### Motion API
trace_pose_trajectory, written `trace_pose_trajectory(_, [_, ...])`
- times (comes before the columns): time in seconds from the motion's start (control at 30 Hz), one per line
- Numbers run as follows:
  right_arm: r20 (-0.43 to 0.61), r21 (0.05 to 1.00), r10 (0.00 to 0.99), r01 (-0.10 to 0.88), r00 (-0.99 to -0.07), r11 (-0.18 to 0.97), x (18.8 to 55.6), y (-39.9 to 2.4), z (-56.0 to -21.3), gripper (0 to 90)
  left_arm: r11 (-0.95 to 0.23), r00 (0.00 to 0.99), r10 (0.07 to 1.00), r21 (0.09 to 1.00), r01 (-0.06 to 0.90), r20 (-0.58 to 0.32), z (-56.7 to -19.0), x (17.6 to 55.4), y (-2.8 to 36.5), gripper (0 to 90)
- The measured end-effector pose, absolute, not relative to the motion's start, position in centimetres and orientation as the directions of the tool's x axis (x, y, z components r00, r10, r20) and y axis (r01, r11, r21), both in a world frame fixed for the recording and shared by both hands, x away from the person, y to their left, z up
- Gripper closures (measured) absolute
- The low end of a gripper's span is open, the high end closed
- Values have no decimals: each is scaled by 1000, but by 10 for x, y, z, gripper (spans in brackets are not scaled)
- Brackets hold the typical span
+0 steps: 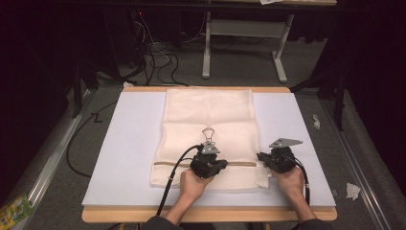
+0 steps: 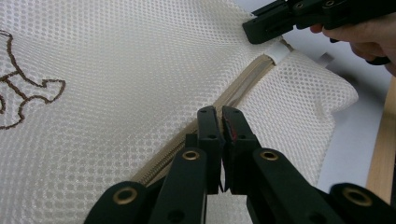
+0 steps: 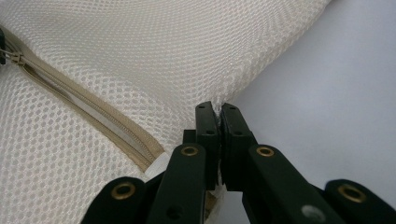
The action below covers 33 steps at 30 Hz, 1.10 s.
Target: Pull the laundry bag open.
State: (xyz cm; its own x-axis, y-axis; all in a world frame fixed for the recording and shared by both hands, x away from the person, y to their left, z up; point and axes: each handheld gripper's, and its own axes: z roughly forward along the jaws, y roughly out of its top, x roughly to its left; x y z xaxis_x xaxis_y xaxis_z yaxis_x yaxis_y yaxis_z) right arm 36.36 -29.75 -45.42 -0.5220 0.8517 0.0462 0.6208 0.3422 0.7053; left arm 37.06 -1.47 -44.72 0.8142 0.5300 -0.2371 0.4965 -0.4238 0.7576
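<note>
Dim room, dark along both sides. Grey carpeted floor (image 1: 239,67) all round the wooden-edged worktop (image 1: 206,214) under a pale sheet. Beyond the far edge, a white-legged table frame (image 1: 244,29); left of it, a tangle of black cables (image 1: 160,60). Paper scraps (image 1: 353,190) off the right edge; a green packet (image 1: 14,209) off the near left corner.

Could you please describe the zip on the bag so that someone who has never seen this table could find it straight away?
On the pale table mat lies a cream mesh bag. Near its edge closest to the person, a beige zip runs straight across it from side to side, between the left gripper and the right gripper. It is the one smooth, darker stripe on the netted fabric.
</note>
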Motion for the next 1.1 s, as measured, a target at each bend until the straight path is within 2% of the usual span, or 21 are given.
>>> trace_pose_trajectory(0.5, [51, 704, 860, 630, -507, 330, 367, -299, -457, 886, -393, 792, 548, 754, 527, -268, -452, 375, 3, 873])
trace_pose_trajectory(0.7, [55, 709, 863, 628, -503, 321, 367, -299, -458, 887, -398, 794, 558, 762, 511, -241, -449, 372, 5, 873])
trace_pose_trajectory(1.1, [63, 713, 864, 628, -500, 312, 368, -300, -459, 887, -373, 780, 557, 753, 542, -285, -450, 375, 14, 872])
